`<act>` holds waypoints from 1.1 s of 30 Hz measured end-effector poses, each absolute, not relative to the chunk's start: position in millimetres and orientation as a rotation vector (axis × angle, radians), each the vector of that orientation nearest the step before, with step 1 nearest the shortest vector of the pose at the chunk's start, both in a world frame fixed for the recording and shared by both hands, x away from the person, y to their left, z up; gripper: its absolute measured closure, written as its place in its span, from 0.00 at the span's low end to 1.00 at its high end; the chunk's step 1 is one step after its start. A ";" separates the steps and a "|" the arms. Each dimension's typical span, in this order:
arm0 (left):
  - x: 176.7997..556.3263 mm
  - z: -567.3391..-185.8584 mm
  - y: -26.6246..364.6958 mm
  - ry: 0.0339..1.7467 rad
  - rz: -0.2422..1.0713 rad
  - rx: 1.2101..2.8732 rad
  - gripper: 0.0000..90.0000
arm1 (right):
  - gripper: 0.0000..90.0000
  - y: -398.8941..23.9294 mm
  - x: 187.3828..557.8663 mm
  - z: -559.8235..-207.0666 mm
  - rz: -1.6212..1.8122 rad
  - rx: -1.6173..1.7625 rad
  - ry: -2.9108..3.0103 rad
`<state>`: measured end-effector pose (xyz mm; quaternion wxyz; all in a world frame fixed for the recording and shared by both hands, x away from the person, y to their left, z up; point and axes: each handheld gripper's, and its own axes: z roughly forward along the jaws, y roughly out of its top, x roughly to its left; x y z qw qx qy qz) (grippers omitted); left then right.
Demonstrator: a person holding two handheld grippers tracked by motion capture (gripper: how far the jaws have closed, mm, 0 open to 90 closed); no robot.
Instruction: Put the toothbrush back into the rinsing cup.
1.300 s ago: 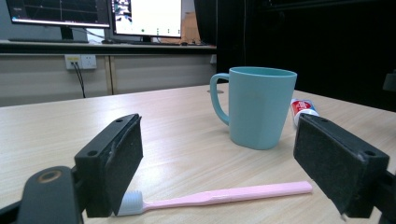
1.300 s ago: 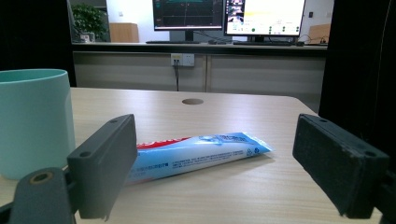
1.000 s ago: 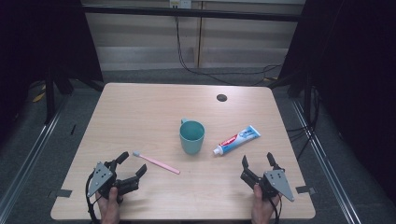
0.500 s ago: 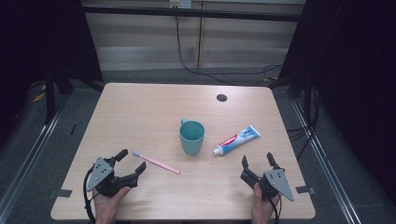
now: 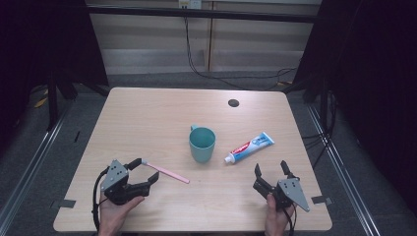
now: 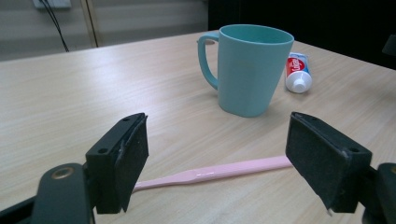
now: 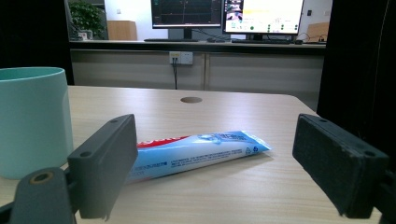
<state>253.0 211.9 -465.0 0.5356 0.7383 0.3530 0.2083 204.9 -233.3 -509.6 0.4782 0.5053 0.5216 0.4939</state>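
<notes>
**Spotter:** Where does it all sit, starting with the big stuff?

**Me:** The tabletop (image 5: 147, 113) runs out ahead of both claws. The teal mug (image 5: 202, 144) stands upright ahead of my left claw (image 5: 141, 174) and off to its right, well apart from it. The toothpaste tube (image 5: 248, 147) lies flat straight ahead of my right claw (image 5: 270, 169), its white cap toward the mug, near but not touching. The pink toothbrush (image 5: 164, 172) is what I'm going for: it lies flat on the wood just past the left claw's tips, crossing the gap between the jaws.

**Spotter:** Claw state?

**Me:** The left one is spread wide and has just been closing a little; the toothbrush lies between the jaws, but neither pad presses on it. The right one is wide open with nothing in it.

**Spotter:** What could go wrong?

**Me:** I judge the handle thin and slippery. If I close too high, the pads will meet above it. If I come in crooked, one pad could nudge it first and spin it toward the mug. Driving down too hard would jam the tips into the wood.

**Spotter:** Anything you can't read?

**Me:** In the left claw view the left jaw covers the brush end, and the far end runs behind the right jaw. From the high view I can't tell which way the bristles face.
</notes>
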 end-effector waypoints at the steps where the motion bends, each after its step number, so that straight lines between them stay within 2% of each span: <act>1: 254.4 -462.7 212.1 0.846 0.490 1.764 0.25 | 0.15 -233.3 204.7 -509.6 1.207 1.232 1.276; 5: 261.4 -454.6 213.0 0.896 0.386 1.804 0.25 | 0.14 -233.8 204.4 -509.8 1.210 1.233 1.270; 8: 263.8 -448.4 211.9 0.926 0.369 1.847 0.30 | 0.14 -233.5 204.5 -509.8 1.208 1.232 1.269; 10: 266.6 -446.5 212.2 0.938 0.324 1.857 0.29 | 0.14 -233.8 204.4 -509.8 1.211 1.236 1.269; 11: 267.7 -445.7 212.0 0.944 0.313 1.867 0.31 | 0.14 -234.0 204.3 -509.8 1.212 1.238 1.262; 13: 269.6 -441.0 212.0 0.956 0.289 1.877 0.29 | 0.14 -234.1 204.2 -509.9 1.214 1.236 1.263; 19: 277.9 -429.1 212.7 0.985 0.266 1.919 0.30 | 0.14 -233.8 204.3 -509.8 1.211 1.237 1.266; 33: 295.1 -423.9 207.1 1.072 0.096 2.035 0.30 | 0.15 -233.8 204.2 -509.9 1.214 1.235 1.265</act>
